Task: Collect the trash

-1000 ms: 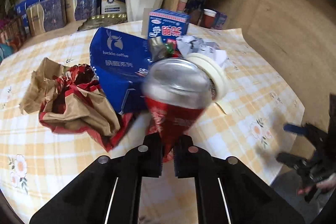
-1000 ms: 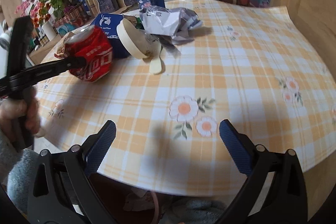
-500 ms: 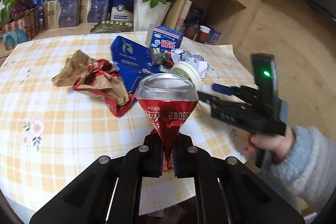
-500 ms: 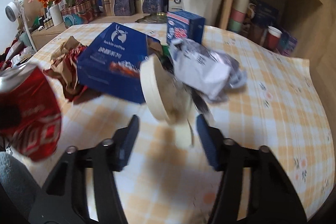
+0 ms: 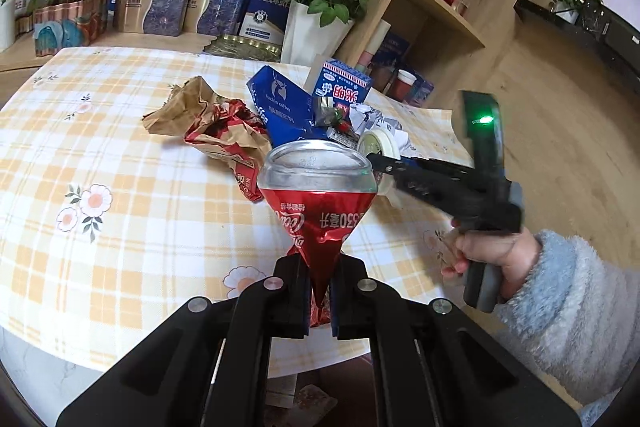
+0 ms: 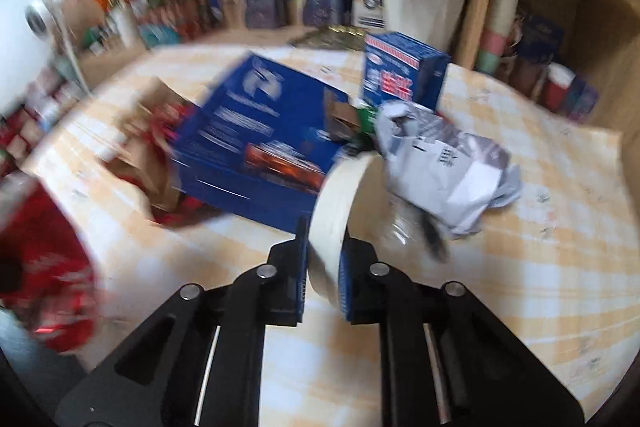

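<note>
Only the left wrist view shows the left hand-held gripper clenching one crushed red can; the right hand-held gripper is closing around one tape roll on the table.

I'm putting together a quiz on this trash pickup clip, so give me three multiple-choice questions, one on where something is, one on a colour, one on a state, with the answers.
1. Where does the blue coffee box lie?
A. on a shelf
B. on the checked tablecloth
C. on the floor

2. What colour is the can in the left gripper?
A. green
B. yellow
C. red

3. How is that can?
A. crushed in the middle
B. whole and upright
C. lying on the table

Answers: 1 B, it lies among the trash on the table. 2 C, red body, silver end. 3 A, it pinches to a narrow waist between the fingers.
</note>
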The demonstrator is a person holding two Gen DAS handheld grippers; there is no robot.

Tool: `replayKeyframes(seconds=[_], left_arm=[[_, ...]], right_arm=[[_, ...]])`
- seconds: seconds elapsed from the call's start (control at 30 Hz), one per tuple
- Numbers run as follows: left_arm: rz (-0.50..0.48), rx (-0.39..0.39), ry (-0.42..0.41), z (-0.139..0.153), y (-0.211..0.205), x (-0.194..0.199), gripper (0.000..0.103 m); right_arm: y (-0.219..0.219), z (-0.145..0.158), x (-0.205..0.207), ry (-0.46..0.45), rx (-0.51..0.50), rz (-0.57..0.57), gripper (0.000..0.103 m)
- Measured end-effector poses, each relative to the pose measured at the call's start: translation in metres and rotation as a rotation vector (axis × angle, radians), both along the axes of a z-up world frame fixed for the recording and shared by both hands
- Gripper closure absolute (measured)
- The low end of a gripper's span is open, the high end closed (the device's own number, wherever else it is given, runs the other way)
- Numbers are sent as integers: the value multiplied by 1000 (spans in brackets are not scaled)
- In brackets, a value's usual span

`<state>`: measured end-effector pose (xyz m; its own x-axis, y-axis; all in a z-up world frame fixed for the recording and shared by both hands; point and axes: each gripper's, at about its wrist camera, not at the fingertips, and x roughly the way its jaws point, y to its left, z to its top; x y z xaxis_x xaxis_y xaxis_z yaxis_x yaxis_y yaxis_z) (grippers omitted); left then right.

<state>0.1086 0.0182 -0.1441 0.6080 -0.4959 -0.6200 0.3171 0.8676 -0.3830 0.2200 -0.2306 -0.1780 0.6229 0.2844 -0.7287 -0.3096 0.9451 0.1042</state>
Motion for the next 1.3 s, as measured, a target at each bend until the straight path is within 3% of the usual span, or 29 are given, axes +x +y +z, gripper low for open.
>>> replayKeyframes(seconds=[0.1,0.17,0.3,0.57,0.83,1.1,1.3], left_arm=[[2,3,-8,-1,2,-4,96],[9,6,0,-4,3,-4,96],[15,-15,15,-5,6,-8,96],[-9,-5,-11,5,3,-27,96],[-44,1,-35,18,2,-60,96],[-68,35,-47,23,3,-102,96],[-56,28,-21,15,5,-115,96]], right_arm=[[-31,9,-7,59,336,-42,87],[-46,9,-9,88,479,-77,87],[-61,14,-19,94,602,-116,87],[-62,31,-66,57,508,-83,87],[-55,29,-155,105,518,9,87],[-19,-18,-216,297,447,134,87],[10,-76,-215,448,267,111,87]])
